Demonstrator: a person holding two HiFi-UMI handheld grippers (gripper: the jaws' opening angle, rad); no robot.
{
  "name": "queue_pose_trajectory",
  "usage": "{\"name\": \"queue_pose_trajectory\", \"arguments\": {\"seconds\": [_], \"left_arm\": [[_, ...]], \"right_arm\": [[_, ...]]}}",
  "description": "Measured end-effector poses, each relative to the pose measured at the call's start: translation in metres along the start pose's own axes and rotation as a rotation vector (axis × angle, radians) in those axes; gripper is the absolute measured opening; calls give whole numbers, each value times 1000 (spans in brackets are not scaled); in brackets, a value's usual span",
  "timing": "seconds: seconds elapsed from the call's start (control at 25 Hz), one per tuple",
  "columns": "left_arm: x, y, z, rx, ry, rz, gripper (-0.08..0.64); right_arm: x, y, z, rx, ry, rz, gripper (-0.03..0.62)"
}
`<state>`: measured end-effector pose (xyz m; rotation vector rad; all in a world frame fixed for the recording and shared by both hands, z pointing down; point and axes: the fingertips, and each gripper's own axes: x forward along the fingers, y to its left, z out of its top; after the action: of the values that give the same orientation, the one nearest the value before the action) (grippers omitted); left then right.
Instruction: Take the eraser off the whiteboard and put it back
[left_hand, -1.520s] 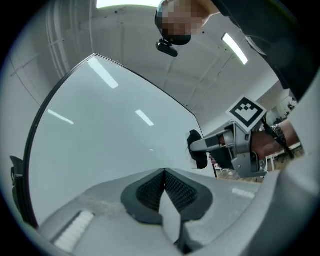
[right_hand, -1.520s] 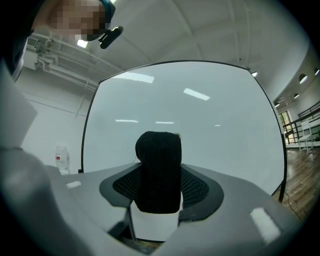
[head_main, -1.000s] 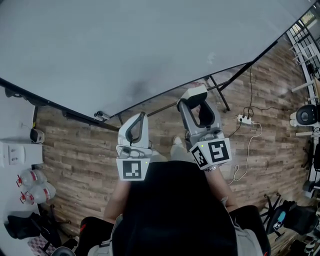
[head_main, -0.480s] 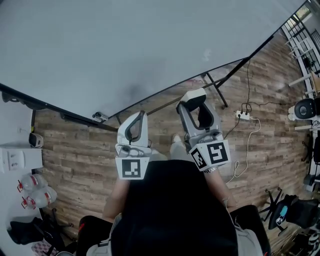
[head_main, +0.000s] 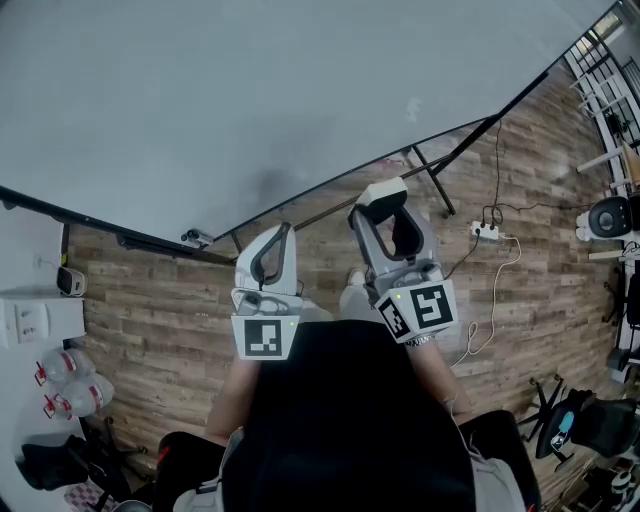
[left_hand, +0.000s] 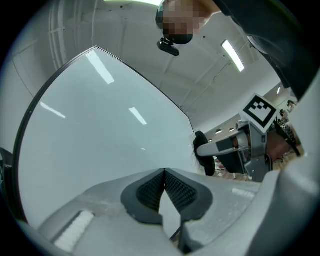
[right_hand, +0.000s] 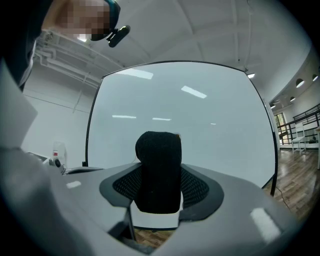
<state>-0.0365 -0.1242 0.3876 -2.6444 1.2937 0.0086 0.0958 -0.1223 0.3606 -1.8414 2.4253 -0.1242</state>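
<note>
The whiteboard (head_main: 250, 90) fills the upper head view and stands just ahead of both grippers. My right gripper (head_main: 388, 205) is shut on the eraser (head_main: 408, 232), its black felt between the two pads. In the right gripper view the eraser (right_hand: 159, 155) stands upright in the right gripper (right_hand: 159, 175), in front of the whiteboard (right_hand: 200, 125) and apart from it. My left gripper (head_main: 282, 235) hangs beside it on the left; in the left gripper view the left gripper (left_hand: 164, 174) has its pads together and holds nothing. The eraser (left_hand: 202, 150) shows there at the right.
The whiteboard's stand legs (head_main: 432, 180) rest on the wooden floor (head_main: 160, 300). A power strip (head_main: 487, 232) with trailing cables lies to the right. Bottles (head_main: 70, 375) and a white shelf (head_main: 30, 315) sit at the left, and a round black device (head_main: 612, 218) at the right edge.
Both grippers hold their places and the eraser stays in the right one. Only the head view has shifted slightly.
</note>
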Motion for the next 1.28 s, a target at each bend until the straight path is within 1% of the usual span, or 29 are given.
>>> {"name": "queue_pose_trajectory", "arguments": {"seconds": [0.08,0.24,0.4,0.48,0.6,0.72,0.84,0.96,1.16,1.28], "left_arm": [[2,0,0,-3,-2,1,2],[16,-4,-5,41,24,-10,2],[23,-5,-4,29,22,14,2],[28,-8,0,41,12,25,2],[34,-11,1,51,26,42,2],[39,-9,2,49,29,79,2],[39,-6,4,32,18,133,3],[39,1,6,33,17,188,2],[27,20,10,47,33,268,2],[16,29,15,65,24,313,2]], "right_arm": [[1,-2,0,1,2,-1,227],[8,-18,-2,6,7,-2,227],[11,-27,-2,13,10,8,227],[13,-34,-1,16,12,18,227],[20,-41,2,13,17,42,227],[31,-43,5,8,19,78,227],[41,-41,8,-1,22,126,227],[57,-35,11,-10,29,171,227],[83,-8,19,-47,21,244,227],[95,9,25,-69,7,288,227]]}}
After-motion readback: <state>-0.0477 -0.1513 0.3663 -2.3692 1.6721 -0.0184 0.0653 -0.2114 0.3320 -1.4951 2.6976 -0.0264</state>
